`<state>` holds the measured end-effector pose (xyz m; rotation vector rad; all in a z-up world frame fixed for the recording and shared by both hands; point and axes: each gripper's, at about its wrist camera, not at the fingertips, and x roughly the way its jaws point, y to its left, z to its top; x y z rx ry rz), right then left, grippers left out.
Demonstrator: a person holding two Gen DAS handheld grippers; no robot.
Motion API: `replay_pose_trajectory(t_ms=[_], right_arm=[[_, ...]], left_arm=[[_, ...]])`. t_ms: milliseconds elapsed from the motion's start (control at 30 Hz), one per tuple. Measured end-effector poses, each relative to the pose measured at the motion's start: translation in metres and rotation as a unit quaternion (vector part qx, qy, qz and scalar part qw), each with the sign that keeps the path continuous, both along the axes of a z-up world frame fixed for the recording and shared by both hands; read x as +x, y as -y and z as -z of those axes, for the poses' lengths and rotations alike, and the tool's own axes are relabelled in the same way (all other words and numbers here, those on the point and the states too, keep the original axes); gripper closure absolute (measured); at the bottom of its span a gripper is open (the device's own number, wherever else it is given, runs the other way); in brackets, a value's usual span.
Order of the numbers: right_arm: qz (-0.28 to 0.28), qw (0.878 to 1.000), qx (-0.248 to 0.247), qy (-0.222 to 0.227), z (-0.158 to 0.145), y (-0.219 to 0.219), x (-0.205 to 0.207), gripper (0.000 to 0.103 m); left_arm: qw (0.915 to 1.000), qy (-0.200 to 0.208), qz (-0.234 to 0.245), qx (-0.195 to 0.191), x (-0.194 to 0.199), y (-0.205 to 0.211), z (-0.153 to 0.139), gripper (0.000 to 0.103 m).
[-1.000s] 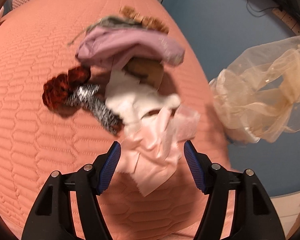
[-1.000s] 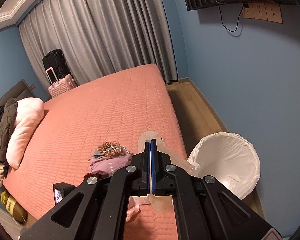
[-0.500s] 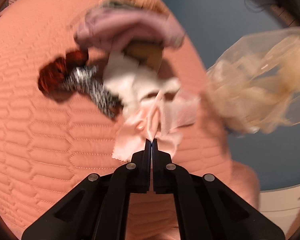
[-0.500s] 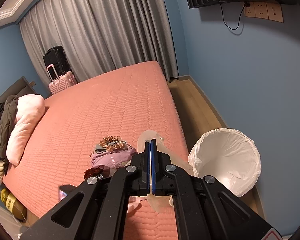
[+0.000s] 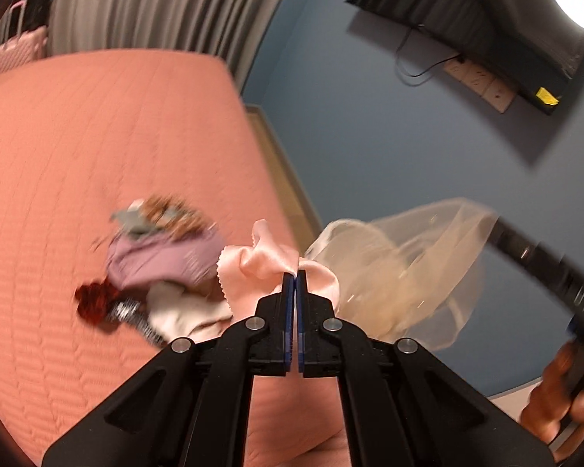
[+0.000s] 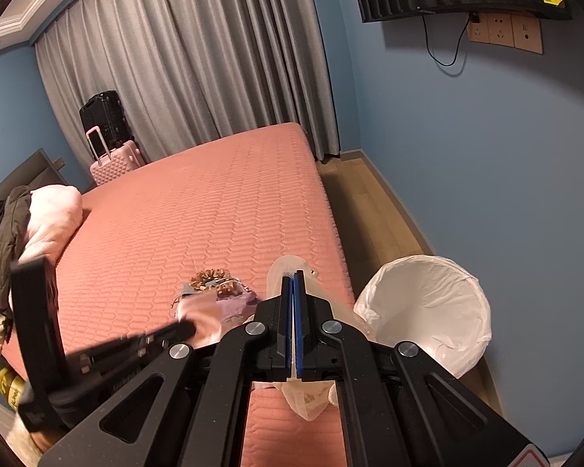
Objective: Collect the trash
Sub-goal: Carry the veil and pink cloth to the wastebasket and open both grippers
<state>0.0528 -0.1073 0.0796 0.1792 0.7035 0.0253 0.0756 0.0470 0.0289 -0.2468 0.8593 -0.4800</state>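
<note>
Your left gripper (image 5: 295, 274), raised over the bed (image 5: 78, 148), pinches the pink cloth (image 5: 261, 268). Your right gripper (image 6: 294, 274) clamps the tulle (image 6: 288, 268) beside the bin (image 6: 428, 311).

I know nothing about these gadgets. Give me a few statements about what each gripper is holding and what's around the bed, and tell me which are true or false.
1. The left gripper is shut on a pink satin cloth. True.
2. The right gripper is open and holds nothing. False: it is shut on a sheer beige fabric.
3. The bin with a white liner stands on the floor beside the bed. True.
4. The bin is full of scraps. False: what shows of its inside is bare liner.
5. A pile of scraps lies on the bed. True.
6. The suitcases stand by the bin. False: the pink suitcase and black suitcase stand near the curtains.
</note>
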Motion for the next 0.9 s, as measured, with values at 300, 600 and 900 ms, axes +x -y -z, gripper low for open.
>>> replay_pose_trajectory(t_ms=[300,600,900], right_arm=[[0.031,0.999,-0.006,0.005,-0.009,0.035,0.005,0.102],[0.070,0.997,-0.009,-0.017,0.007,0.089,0.030,0.102],[0.102,0.994,-0.006,-0.042,0.029,0.128,0.051,0.098]], left_arm=[[0.9986,0.016,0.050,0.007,0.031,0.070,-0.010,0.102],[0.9949,-0.001,0.101,0.010,0.060,0.138,0.004,0.102],[0.9923,-0.023,0.120,0.023,0.079,0.181,0.026,0.098]])
